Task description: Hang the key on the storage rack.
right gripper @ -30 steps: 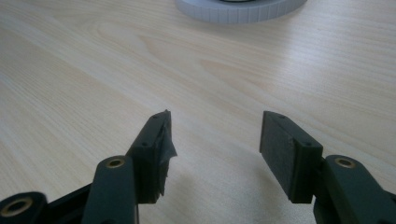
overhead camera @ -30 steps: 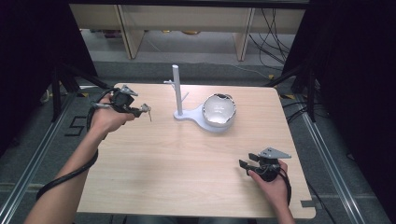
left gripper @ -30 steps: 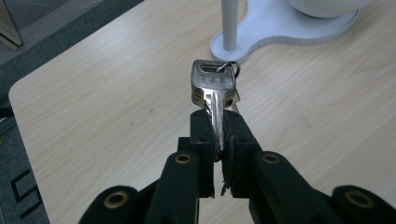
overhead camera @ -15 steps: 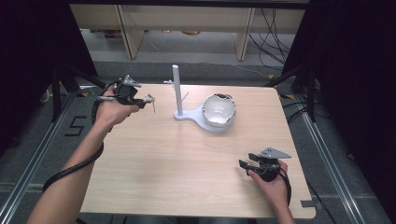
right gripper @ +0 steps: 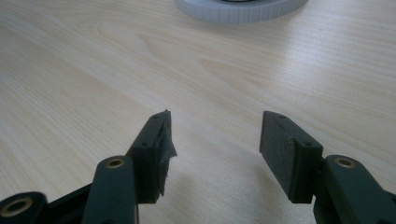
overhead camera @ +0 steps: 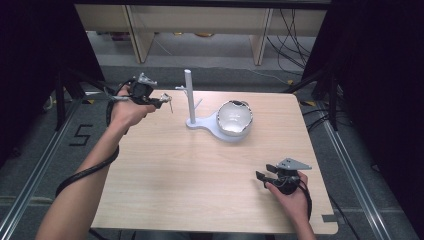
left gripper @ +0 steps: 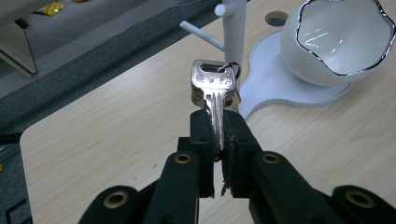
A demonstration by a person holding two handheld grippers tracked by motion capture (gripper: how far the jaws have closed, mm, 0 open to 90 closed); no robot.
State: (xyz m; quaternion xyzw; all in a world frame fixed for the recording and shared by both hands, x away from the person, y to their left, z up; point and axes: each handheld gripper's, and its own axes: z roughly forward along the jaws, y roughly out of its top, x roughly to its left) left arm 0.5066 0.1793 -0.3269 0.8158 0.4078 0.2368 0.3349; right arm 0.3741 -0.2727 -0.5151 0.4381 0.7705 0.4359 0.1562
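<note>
Silver keys (left gripper: 213, 88) on a small ring stand upright between the jaws of my left gripper (left gripper: 217, 121), which is shut on their blades. In the high view the left gripper (overhead camera: 162, 102) hangs above the table's far left, with the keys (overhead camera: 169, 102) pointing toward the white stand (overhead camera: 190, 97). The stand (left gripper: 236, 28) has an upright post with short pegs and sits just beyond the keys. Beside it on the same base rests a white bowl (overhead camera: 234, 118) with a shiny wavy rim (left gripper: 341, 39). My right gripper (overhead camera: 262, 176) lies low at the near right, open (right gripper: 215, 154) with nothing between its jaws.
The wooden table (overhead camera: 190, 180) has bare surface across its middle and near side. Its far edge drops to a dark floor with shelving legs (overhead camera: 135, 30) and cables (overhead camera: 290, 35) behind. A metal rail (overhead camera: 30, 175) runs along the left.
My left gripper has moved right and a little up with the keys, closer to the stand's post. The right gripper has stayed where it was.
</note>
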